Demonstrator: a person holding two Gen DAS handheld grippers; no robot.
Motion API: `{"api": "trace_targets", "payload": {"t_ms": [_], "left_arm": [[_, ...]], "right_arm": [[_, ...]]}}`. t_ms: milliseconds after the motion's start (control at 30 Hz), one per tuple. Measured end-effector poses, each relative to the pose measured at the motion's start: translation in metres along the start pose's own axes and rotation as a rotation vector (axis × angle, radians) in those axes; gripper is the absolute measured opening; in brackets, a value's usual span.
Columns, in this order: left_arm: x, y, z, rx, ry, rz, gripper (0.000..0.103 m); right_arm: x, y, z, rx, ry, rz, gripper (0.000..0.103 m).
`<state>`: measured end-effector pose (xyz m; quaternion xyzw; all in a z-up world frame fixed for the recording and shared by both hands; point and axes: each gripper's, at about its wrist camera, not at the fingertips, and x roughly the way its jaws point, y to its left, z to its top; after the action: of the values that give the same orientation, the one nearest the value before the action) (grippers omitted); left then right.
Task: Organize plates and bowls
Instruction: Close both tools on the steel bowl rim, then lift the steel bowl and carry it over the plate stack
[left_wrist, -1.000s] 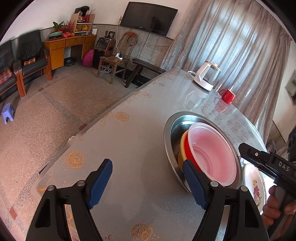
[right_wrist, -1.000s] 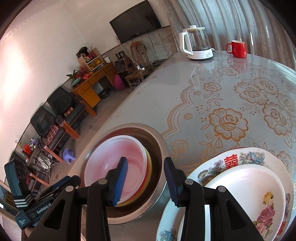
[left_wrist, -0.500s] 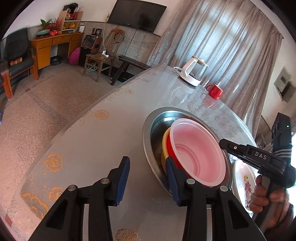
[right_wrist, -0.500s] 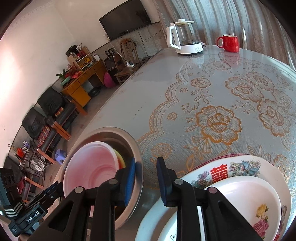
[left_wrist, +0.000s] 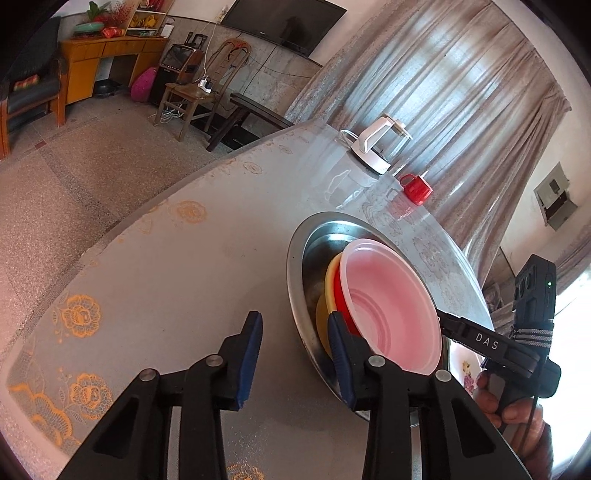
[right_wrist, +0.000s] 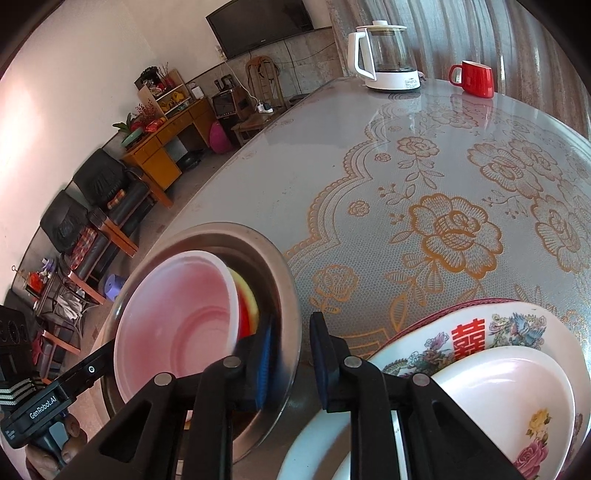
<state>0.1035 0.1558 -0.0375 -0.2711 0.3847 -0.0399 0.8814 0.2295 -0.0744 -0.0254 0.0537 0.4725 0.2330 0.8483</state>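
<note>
Lace-patterned grey table (right_wrist: 424, 177) holds the steel basin (right_wrist: 286, 291) with 3 nested plastic bowls (left_wrist: 388, 306). Left gripper (left_wrist: 295, 350) and right gripper (right_wrist: 290, 354) straddle opposite rims, jaws part-spread; pinch both together, lift level.

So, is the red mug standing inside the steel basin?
No, the red mug stands on the table beside the kettle, far from the steel basin.

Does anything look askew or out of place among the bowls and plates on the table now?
Yes. The pink bowl sits tilted in the steel basin, leaning on the red and yellow bowls under it, not nested flat. The basin itself appears tilted, its rim between the jaws of both the left gripper and the right gripper.
</note>
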Motion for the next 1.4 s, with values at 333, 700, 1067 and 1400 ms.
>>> {"api": "trace_targets", "payload": {"t_ms": [333,700,1067,1400], "left_arm": [[-0.006,-0.02,-0.005,0.114,-0.045,0.037,0.021],[-0.009,-0.013,-0.006,0.087,-0.026,0.008,0.019],[-0.026,-0.008,-0.011,0.089,-0.05,0.004,0.019],[-0.046,-0.015,-0.014,0.125,-0.086,-0.037,0.019]], "right_arm": [[-0.001,0.008,-0.003,-0.041,-0.011,-0.017,0.013],[-0.005,0.01,-0.008,-0.046,-0.022,-0.023,0.014],[-0.014,0.02,-0.016,-0.048,-0.041,0.012,0.014],[-0.036,0.023,-0.023,-0.028,-0.084,0.042,0.015]]}}
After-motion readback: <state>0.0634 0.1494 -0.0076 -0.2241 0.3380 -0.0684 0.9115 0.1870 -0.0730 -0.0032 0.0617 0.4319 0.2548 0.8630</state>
